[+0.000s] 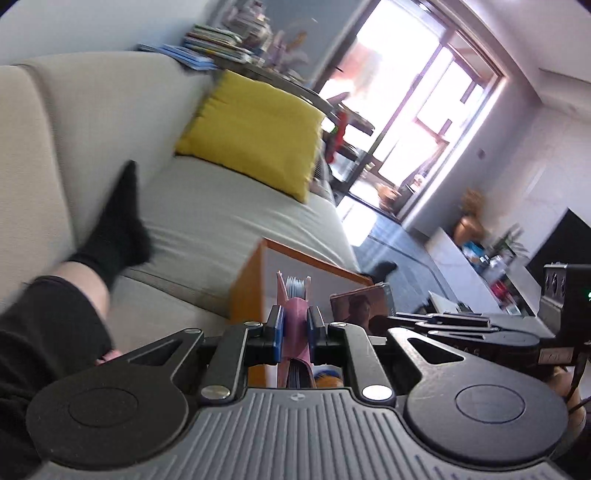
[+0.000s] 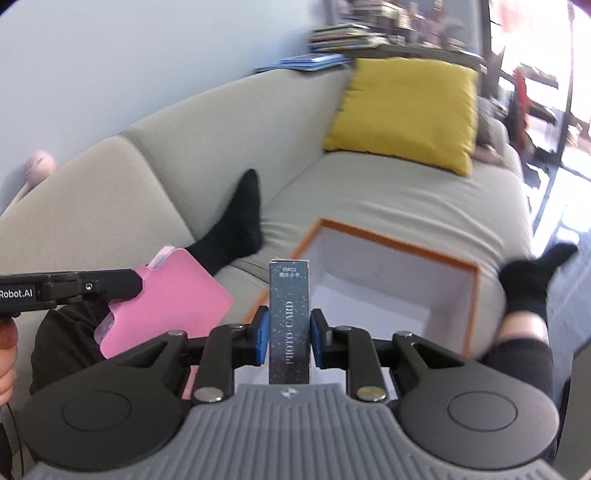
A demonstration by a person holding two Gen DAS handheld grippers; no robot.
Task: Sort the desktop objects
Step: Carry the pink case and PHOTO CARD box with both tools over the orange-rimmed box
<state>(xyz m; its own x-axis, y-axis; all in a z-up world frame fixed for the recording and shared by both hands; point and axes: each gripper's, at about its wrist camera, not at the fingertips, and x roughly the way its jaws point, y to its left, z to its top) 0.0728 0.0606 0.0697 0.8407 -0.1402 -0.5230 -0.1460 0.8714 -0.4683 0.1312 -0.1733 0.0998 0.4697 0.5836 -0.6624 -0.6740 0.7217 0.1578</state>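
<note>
Photo-card box (image 2: 289, 321) between blue fingers (image 2: 261, 336)

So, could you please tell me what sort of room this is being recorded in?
Most likely a home living room: a grey sofa with a yellow cushion, stacked books behind it, and a big bright window.

A slim dark box (image 2: 289, 321), speckled like a night sky and lettered "PHOTO CARD" along its narrow face, stood on end, pinched from both sides between blue pads (image 2: 261, 334). To its left a pink folder-like sleeve (image 2: 173, 295) holding a stack of pale sheets was raised at a tilt, one edge clamped; seen edge-on from the other camera, the sleeve (image 1: 295, 325) stood upright between blue pads (image 1: 277, 334). Beyond both lay an open orange-rimmed box (image 2: 388, 242) with a white interior, resting on a grey sofa seat.
</note>
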